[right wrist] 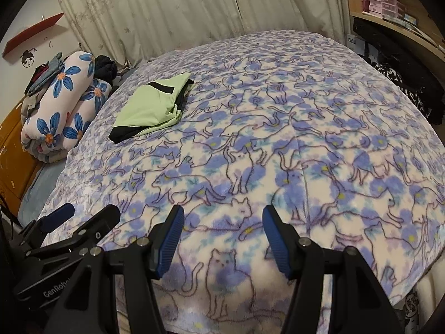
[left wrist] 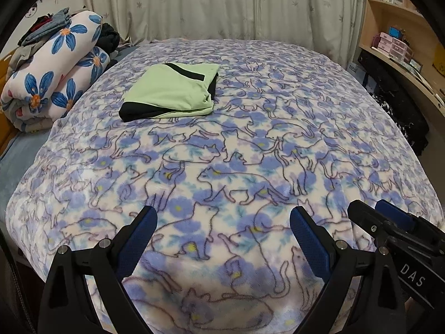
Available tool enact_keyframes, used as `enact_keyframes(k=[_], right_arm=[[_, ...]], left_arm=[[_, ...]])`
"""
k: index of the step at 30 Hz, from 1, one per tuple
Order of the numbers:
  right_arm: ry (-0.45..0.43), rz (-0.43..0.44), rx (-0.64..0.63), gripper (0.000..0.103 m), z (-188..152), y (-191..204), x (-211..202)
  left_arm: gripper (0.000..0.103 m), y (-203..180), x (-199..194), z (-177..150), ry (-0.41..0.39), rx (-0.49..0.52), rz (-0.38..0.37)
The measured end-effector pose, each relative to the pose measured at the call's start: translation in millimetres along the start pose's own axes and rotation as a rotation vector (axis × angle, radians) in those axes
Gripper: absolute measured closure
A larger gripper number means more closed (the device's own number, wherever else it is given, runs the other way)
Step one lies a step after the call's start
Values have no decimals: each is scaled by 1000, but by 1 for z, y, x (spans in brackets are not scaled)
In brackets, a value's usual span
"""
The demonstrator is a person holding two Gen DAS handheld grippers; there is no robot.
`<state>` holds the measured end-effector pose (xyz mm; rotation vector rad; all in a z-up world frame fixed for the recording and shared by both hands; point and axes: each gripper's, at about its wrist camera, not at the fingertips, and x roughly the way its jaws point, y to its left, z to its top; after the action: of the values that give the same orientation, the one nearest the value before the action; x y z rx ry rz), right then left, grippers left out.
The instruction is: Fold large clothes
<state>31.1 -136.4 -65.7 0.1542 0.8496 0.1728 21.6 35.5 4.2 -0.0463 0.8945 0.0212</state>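
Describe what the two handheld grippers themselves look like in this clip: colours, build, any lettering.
Both match: the left gripper and right gripper have matte black angular plastic frames with triangular cut-outs and silver round bolt heads. The jaws carry blue ribbed rubber pads. White lettering shows on the bodies: "DAS" on the right one, "GenRobo", cut off, on the left one. No cables or sleeves are visible.

Cat-print bed (left wrist: 250,167), folded green garment (left wrist: 169,91), rolled quilt (left wrist: 52,80)
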Motion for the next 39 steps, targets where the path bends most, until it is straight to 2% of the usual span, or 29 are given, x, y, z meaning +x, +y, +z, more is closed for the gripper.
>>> enact_keyframes(k=[39], right_arm=[[-10,-13,-11,44,1,0,-3]], left_arm=[[8,0,-1,-1,10,-4,-7]])
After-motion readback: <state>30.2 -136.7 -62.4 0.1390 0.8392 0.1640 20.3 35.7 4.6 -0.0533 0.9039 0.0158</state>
